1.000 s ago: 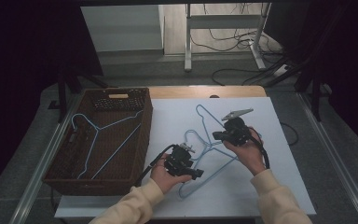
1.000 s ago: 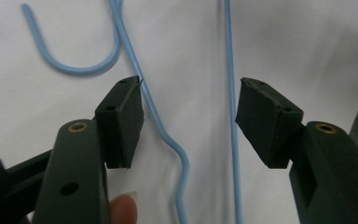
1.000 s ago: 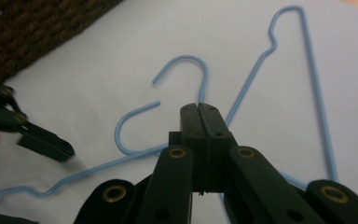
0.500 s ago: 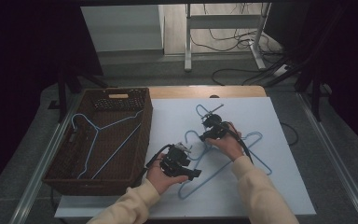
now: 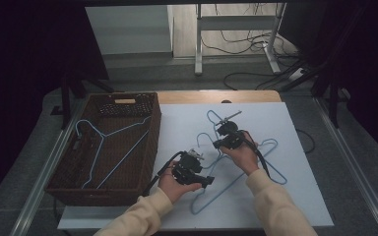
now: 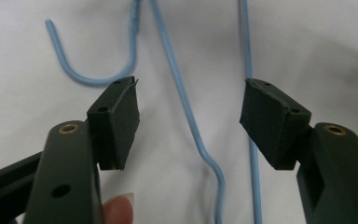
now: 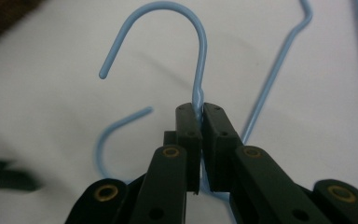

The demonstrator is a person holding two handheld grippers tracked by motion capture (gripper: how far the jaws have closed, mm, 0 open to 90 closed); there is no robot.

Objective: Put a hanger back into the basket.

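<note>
Both forearms in from the bottom edge, cream sleeves, over the white mat (image 5: 305, 196). Left hand (image 5: 174, 183) low near the basket (image 5: 150, 147), palm up under the left gripper (image 6: 189, 123); jaws spread wide, a blue wire of a hanger (image 6: 186, 100) running between the pads, touching neither. Right hand (image 5: 243, 155) farther out and to the right, wrist angled toward mid-mat. Right gripper (image 7: 199, 116) pinched tight on the neck of a second hanger (image 7: 200, 56), just below its hook; jaws just closing onto it. Both hangers flat on the mat, overlapping between the two hands. Third hanger (image 5: 103, 147) lying in the basket, well apart from both grippers.
</note>
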